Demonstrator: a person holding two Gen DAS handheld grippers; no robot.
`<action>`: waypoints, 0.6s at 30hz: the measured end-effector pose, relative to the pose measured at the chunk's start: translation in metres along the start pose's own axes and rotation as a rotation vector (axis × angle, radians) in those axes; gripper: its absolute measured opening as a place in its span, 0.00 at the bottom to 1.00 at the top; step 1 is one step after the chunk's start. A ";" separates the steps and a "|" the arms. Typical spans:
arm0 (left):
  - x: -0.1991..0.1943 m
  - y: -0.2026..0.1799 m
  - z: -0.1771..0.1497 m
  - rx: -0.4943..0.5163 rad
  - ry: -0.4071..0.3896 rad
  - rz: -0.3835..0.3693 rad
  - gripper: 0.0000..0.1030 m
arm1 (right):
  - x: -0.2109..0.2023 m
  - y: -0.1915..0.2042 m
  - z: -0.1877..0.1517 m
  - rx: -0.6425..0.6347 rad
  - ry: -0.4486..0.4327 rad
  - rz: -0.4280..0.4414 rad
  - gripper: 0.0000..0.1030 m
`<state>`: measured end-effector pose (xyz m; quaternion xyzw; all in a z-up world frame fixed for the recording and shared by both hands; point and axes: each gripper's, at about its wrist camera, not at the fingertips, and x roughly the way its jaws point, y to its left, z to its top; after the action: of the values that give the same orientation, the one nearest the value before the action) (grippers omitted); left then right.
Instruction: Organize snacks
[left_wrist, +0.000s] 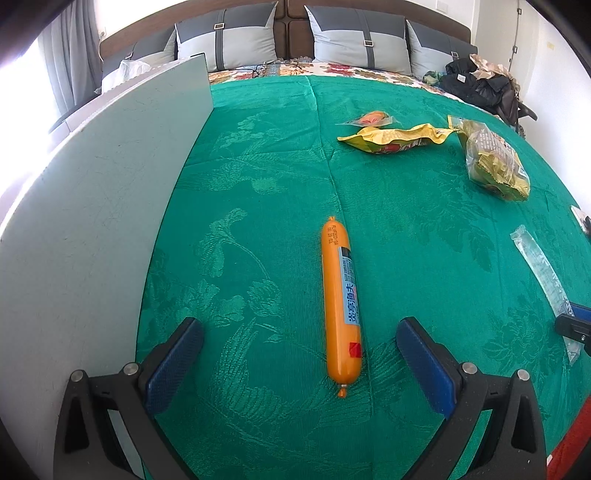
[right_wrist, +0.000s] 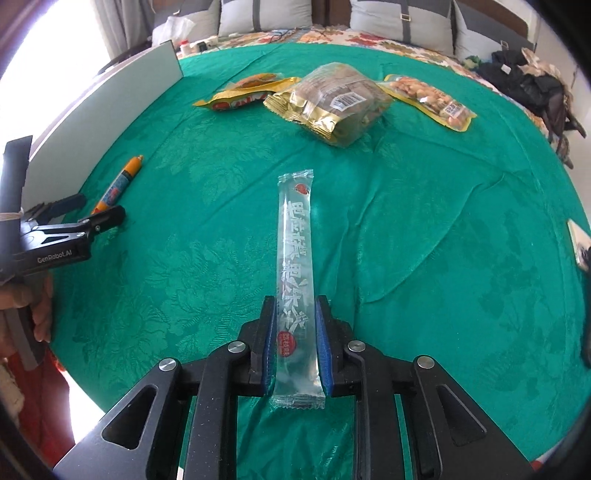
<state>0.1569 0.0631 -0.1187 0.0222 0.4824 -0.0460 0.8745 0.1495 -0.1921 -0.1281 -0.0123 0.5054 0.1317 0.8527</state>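
Green patterned cloth over bed, pillows behind, left tongs apart astride sausage, right tongs clamped on clear sachet

A home bedroom is shown. A bed with a padded headboard and grey pillows is seen at the back, covered by a flowered bedspread and a green cloth. Dark clothes are heaped on it.

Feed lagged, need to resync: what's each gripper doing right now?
Left gripper: open, empty, fingers either side of the orange sausage on the green cloth.
Right gripper: closed on the clear jelly stick packet.
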 end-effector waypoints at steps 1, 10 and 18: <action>0.001 -0.002 0.003 0.009 0.029 -0.005 0.99 | 0.000 -0.005 0.002 0.017 0.003 0.023 0.26; -0.005 -0.026 0.017 0.113 0.087 -0.067 0.38 | -0.025 -0.052 0.027 0.238 -0.011 0.138 0.37; -0.025 -0.019 0.004 0.068 0.077 -0.130 0.15 | 0.001 -0.006 0.056 0.073 0.127 0.154 0.36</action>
<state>0.1454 0.0448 -0.0953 0.0223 0.5143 -0.1183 0.8491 0.1998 -0.1888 -0.1020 0.0496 0.5622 0.1773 0.8062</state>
